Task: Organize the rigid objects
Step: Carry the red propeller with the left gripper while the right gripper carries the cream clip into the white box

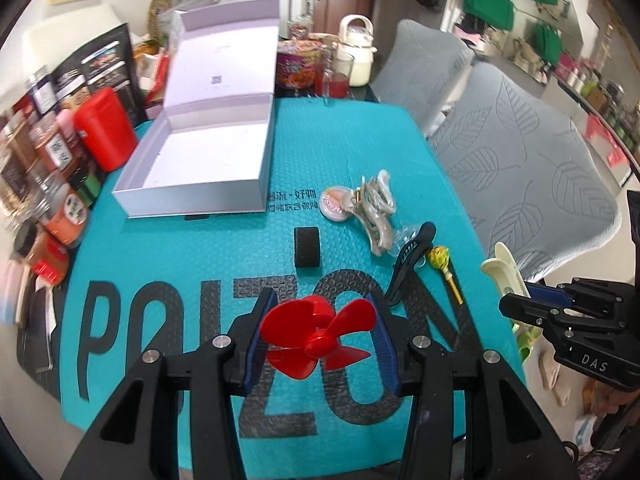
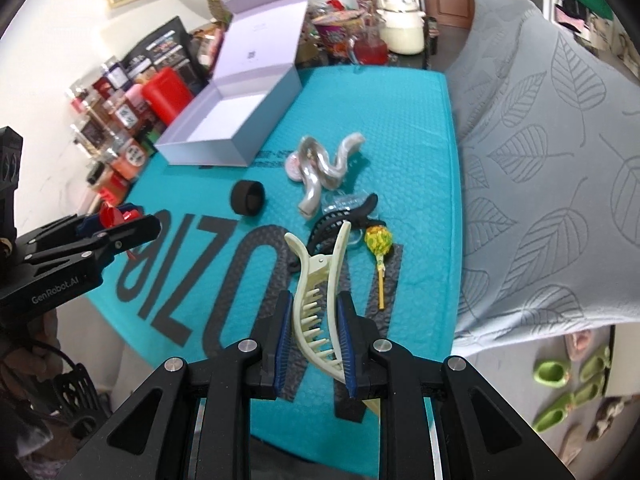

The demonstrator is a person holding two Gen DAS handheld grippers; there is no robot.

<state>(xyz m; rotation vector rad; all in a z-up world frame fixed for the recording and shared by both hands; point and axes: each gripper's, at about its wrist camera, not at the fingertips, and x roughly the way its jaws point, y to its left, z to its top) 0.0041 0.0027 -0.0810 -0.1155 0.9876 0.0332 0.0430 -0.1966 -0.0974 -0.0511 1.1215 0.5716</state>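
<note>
**Both grippers holding a piece above the teal mat**

A teal bubble-textured mat with large black lettering (image 1: 352, 132) is covering the table, and everything of the task is lying on it or hanging over it. Toward its far left corner an open silver-grey cardboard box with a white inside (image 1: 200, 160) is sitting with its hinged lid standing up behind it; the inside is showing bare white.

The left gripper (image 1: 322, 344) is gripping a red plastic fan propeller (image 1: 320, 336) between its blue pads, the blades spreading out above the mat's black letters. The right gripper (image 2: 314, 344) is clenched on a cream plastic claw hair clip (image 2: 316, 296), whose teeth are lying between the pads while its curved arms are sticking out forward over the mat.

Near the mat's right side a pearly wavy hair clip (image 2: 326, 168) is resting, touching a small round pink tin (image 1: 334, 203) beside it. Just nearer the camera, a black claw hair clip (image 2: 340, 216) is lying partly on a clear plastic wrapper. A lollipop in a yellow-green wrapper on a yellow stick (image 2: 378, 248) is lying right beside the black clip. A black foam ring (image 2: 248, 198) is standing on its edge, apart from the others, between the box and the lettering.

A red plastic canister (image 1: 106, 128) and several jars are crowding the table's left edge, off the mat.
</note>
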